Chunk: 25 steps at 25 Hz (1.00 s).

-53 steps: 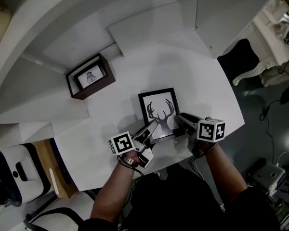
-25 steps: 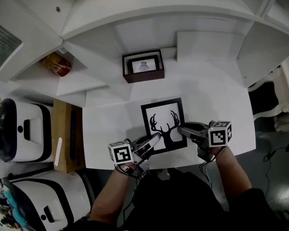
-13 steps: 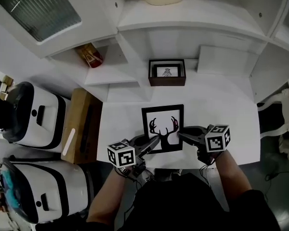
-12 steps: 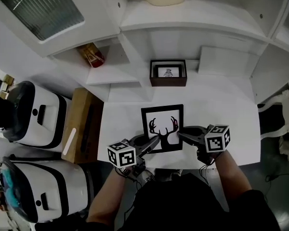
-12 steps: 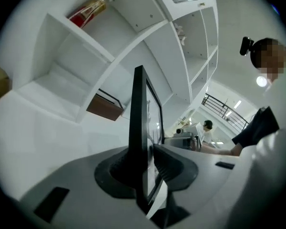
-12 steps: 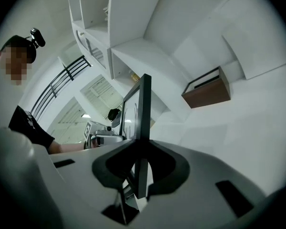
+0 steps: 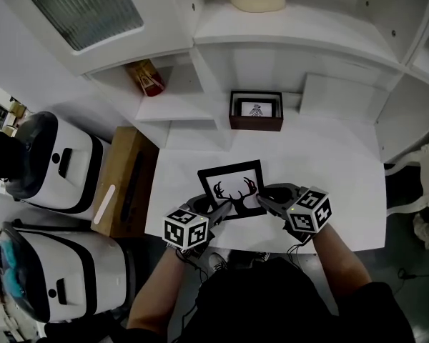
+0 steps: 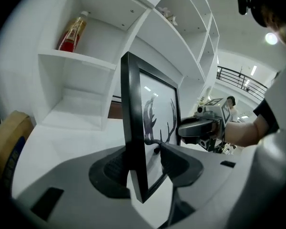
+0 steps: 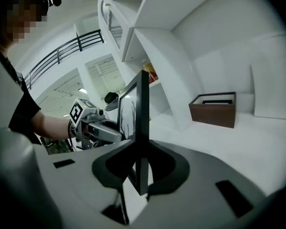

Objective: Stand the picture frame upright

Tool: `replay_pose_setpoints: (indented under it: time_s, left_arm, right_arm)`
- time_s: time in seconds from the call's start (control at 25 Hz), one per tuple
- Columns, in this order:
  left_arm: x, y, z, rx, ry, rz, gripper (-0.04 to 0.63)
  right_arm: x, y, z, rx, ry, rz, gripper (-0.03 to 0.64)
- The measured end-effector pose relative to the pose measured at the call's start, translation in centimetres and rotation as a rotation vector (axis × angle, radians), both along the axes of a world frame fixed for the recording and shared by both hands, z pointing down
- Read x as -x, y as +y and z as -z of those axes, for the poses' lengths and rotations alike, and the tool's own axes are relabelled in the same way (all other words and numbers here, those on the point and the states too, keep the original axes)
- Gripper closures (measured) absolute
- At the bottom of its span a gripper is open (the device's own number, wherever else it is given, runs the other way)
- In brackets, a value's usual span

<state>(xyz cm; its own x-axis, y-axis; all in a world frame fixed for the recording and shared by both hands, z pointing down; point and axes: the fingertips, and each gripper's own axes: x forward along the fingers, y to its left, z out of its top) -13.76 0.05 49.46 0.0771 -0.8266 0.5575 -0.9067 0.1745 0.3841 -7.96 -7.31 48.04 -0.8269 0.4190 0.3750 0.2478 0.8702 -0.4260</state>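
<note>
The black picture frame (image 7: 229, 180) with a deer-antler print stands raised on the white table (image 7: 343, 191), its near edge between my two grippers. In the left gripper view the frame (image 8: 132, 128) rises on edge between the jaws. My left gripper (image 7: 219, 207) (image 8: 143, 168) has just been opening, and a gap shows between its right pad and the glass, so it is open around the frame. My right gripper (image 7: 263, 199) (image 9: 142, 165) has just been closing and is shut on the frame's (image 9: 143, 113) lower right edge.
A brown shadow box (image 7: 256, 110) (image 9: 214, 109) with a small print stands at the back of the table under the shelves. A red bottle (image 7: 146, 77) (image 8: 72, 31) lies in a shelf cubby. A cardboard box (image 7: 125, 191) and white machines (image 7: 50, 163) sit left of the table.
The frame has gone from lying flat to standing tilted up on its near edge. Both grippers rolled with it, and the left jaws spread apart.
</note>
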Motion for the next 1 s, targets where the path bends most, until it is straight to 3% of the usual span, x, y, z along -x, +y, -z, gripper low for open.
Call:
replay_pose_setpoints:
  time_s: [0.28,0.6,1.0]
  left_arm:
    - [1.8,-0.3,0.0,0.04,-0.136,0.003,0.393]
    - [5.0,-0.6,-0.5,0.069,-0.194,-0.043,0.39]
    - [10.4,-1.6,-2.5,0.092,-0.287,-0.134,0.385]
  right_arm:
    - [1.6,-0.3,-0.3,-0.109,-0.012,-0.005,0.551]
    - [4.3,-0.2,-0.9,-0.186,-0.012,-0.067,0.549]
    - [8.9,-0.6,-3.1,-0.273,0.06,-0.204,0.545]
